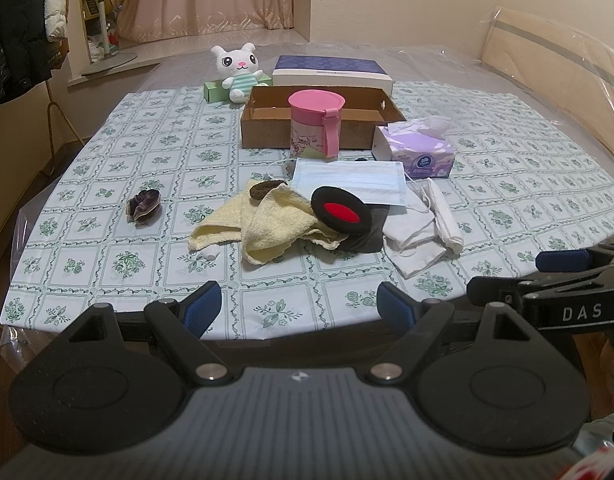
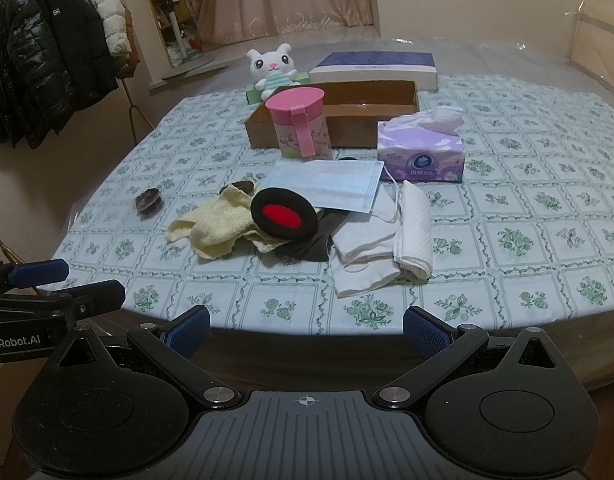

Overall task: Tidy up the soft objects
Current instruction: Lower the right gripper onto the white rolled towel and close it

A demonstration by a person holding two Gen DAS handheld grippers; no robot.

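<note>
A pile of soft things lies mid-table: a yellow towel (image 1: 259,220) (image 2: 219,228), a black pad with a red centre (image 1: 341,212) (image 2: 283,214), a blue face mask (image 1: 351,184) (image 2: 327,188), white cloths (image 1: 419,232) (image 2: 379,240) and a dark cloth (image 2: 319,240). A purple scrunchie (image 1: 143,207) (image 2: 148,202) lies apart at the left. An open cardboard box (image 1: 267,128) (image 2: 367,120) stands behind. My left gripper (image 1: 297,308) and my right gripper (image 2: 305,330) are both open and empty at the table's near edge.
A pink lidded cup (image 1: 316,126) (image 2: 301,122) and a purple tissue pack (image 1: 417,152) (image 2: 421,150) stand before the box. A white plush toy (image 1: 239,70) (image 2: 273,66), a green box (image 1: 215,90) and a blue-white box (image 1: 333,72) are at the back. Coats (image 2: 47,52) hang at the left.
</note>
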